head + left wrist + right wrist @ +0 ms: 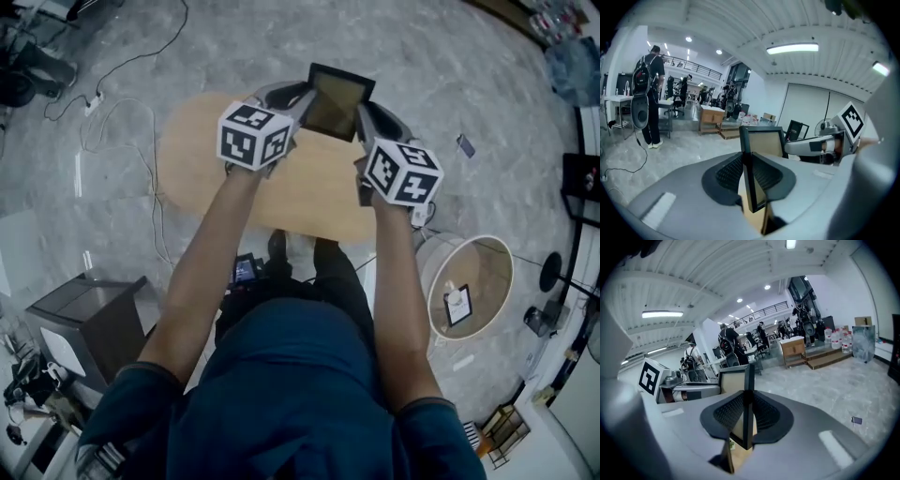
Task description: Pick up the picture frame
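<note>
Since the picture frame (337,101) is clamped at its side edges by the closed fingers of the left gripper (302,101) and the right gripper (366,118), apparently clear above the desk (187,159), the pick-up is judged essentially done.

This is a large open lab or workshop hall. Strip lights (792,48) line a ribbed white ceiling, and a mezzanine railing (696,69) overlooks workbenches (711,119). Cables (127,62) trail across the grey floor (450,56).

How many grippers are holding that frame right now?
2. The left gripper is shut on the frame's left edge, and the right gripper is shut on its right edge. No other gripper shows in any view.
</note>
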Available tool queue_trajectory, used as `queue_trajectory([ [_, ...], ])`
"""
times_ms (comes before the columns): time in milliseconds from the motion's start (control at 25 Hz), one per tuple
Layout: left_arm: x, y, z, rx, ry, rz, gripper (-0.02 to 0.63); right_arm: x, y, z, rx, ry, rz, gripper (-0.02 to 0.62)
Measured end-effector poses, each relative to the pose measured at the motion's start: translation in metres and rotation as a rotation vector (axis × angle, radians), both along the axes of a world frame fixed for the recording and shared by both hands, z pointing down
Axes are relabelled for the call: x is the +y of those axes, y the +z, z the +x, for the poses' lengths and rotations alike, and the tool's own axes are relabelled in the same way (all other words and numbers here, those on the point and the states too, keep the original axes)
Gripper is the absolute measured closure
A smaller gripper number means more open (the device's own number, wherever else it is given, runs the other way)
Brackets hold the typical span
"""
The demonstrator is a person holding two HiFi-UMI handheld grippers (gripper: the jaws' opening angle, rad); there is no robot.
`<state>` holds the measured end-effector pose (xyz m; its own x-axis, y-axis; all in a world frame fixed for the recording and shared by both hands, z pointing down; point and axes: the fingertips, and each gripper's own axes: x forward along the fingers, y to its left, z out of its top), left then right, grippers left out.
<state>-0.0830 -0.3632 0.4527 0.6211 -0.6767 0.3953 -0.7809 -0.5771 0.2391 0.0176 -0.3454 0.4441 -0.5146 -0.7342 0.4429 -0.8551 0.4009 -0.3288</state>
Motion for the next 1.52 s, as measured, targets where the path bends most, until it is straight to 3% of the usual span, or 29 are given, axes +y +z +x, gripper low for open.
queue_trajectory([
  [280, 0.02, -0.121, -0.015, 0.041, -0.022, 0.209, 0.554, 0.023, -0.124, -0.016, 0.023, -0.037, 0.205, 0.531],
  [440, 0.039, -0.176, -0.045, 0.068, -0.025, 0.316, 0.554, 0.043, -0.179, -0.046, 0.045, -0.059, 0.31, 0.531],
  [920, 0.115, -0.289, -0.065, 0.175, -0.094, 0.577, 0.554, 0.113, -0.296, -0.066, 0.149, -0.127, 0.606, 0.532],
  [1520, 0.147, -0.301, -0.068, 0.176, -0.069, 0.613, 0.554, 0.15, -0.307, -0.069, 0.182, -0.139, 0.64, 0.532],
])
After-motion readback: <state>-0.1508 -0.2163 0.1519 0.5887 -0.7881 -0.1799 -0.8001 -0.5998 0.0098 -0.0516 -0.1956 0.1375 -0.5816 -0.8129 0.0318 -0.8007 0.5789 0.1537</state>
